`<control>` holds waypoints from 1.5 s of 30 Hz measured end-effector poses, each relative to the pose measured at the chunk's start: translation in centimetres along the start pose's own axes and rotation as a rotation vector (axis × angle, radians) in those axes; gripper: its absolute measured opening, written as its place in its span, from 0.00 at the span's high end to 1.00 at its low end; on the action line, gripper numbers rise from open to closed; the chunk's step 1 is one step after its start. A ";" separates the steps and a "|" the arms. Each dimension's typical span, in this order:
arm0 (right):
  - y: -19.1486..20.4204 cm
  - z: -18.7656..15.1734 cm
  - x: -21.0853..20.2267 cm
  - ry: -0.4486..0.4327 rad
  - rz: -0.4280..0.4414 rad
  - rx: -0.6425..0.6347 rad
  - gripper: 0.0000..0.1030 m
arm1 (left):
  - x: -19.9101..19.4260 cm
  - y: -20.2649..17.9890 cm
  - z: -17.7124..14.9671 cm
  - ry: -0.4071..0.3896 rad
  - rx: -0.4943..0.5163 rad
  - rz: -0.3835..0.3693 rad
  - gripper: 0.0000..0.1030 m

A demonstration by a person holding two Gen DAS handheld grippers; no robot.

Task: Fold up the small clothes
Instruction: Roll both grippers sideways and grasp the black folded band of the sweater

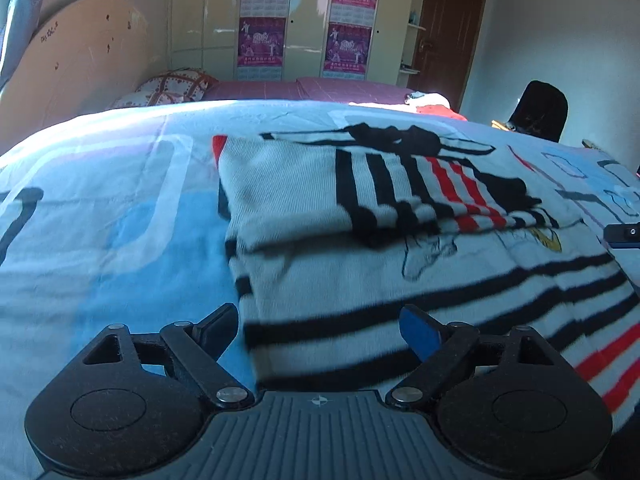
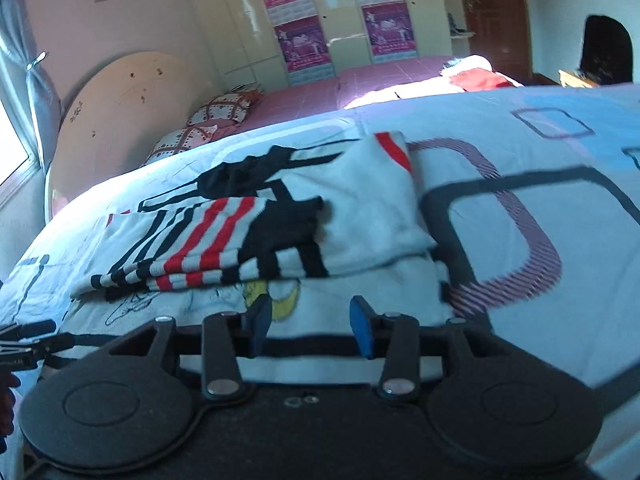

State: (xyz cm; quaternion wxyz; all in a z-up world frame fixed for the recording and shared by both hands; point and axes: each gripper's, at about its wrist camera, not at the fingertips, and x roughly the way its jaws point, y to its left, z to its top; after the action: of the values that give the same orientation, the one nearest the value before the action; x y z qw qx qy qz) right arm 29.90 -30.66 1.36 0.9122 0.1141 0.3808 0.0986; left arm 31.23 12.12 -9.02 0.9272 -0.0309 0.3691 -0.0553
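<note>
Striped sweater (image 1: 360, 216) lies mid-bed on the blue bedsheet (image 1: 100, 220), top part folded down, lower half still flat. Left gripper (image 1: 320, 332) jaws wide apart, empty. Right gripper (image 2: 310, 326) jaws apart, holding nothing. More folds remain.

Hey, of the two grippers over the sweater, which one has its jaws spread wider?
The left gripper: its fingers stand far apart, one either side of the striped sweater's edge. The right gripper is open too, but with a clearly narrower gap.
</note>
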 end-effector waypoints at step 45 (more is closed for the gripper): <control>-8.3 -14.0 -6.4 0.243 0.438 0.372 0.93 | -8.9 -6.0 -11.3 0.058 -0.297 -0.121 0.77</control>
State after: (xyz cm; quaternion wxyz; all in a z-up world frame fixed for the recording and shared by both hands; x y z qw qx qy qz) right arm 16.16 -38.41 -6.25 0.7806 0.3458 0.4650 0.2344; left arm 16.59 7.09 -10.56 0.8964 -0.1882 0.3973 -0.0567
